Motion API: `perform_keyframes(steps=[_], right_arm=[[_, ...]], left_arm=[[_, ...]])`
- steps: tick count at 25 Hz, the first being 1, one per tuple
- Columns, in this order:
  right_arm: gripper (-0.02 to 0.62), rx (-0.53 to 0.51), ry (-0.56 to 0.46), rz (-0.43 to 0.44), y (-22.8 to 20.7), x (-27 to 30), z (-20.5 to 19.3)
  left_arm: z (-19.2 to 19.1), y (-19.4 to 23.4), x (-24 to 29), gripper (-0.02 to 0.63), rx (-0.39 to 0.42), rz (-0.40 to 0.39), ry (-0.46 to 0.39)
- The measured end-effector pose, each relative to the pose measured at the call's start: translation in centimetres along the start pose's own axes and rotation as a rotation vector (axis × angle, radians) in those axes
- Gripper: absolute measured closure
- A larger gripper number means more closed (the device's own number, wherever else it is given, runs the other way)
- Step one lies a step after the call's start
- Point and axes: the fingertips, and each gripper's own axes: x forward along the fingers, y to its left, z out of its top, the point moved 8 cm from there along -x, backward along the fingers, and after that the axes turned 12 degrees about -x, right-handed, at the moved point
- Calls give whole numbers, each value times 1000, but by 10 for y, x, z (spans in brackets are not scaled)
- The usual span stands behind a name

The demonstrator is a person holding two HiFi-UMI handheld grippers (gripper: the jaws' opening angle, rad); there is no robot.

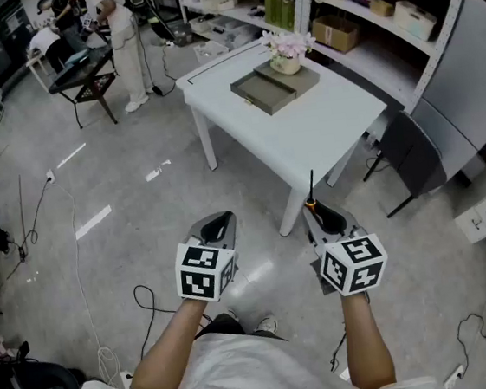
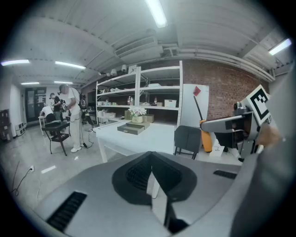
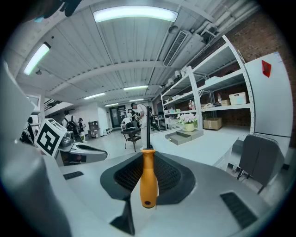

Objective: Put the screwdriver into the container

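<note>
My right gripper point(image 1: 322, 218) point(image 3: 147, 185) is shut on a screwdriver point(image 1: 311, 192) point(image 3: 148, 178) with an orange handle; its black shaft points up and forward. My left gripper point(image 1: 216, 227) point(image 2: 152, 178) is shut with nothing in it. Both hang over the floor, short of the white table point(image 1: 323, 128). A flat grey container point(image 1: 263, 91) point(image 2: 132, 129) point(image 3: 182, 137) lies on the table's far part, well ahead of both grippers. In the left gripper view the screwdriver point(image 2: 206, 136) shows at the right.
A pot of pale flowers point(image 1: 286, 53) stands right behind the container. A dark chair point(image 1: 409, 157) sits at the table's right side. Shelving point(image 1: 361, 10) with boxes runs behind. People stand by a black chair point(image 1: 81, 77) at far left. Cables lie on the floor point(image 1: 75, 252).
</note>
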Motion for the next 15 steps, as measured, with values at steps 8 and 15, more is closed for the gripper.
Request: perform_keyframes(steps=[8, 15], right_arm=[[518, 8, 22, 2, 1, 26, 1], [518, 8, 49, -34, -22, 72, 9]], left_arm=[[12, 25, 18, 601, -6, -4, 1], [38, 57, 66, 601, -3, -35, 3]])
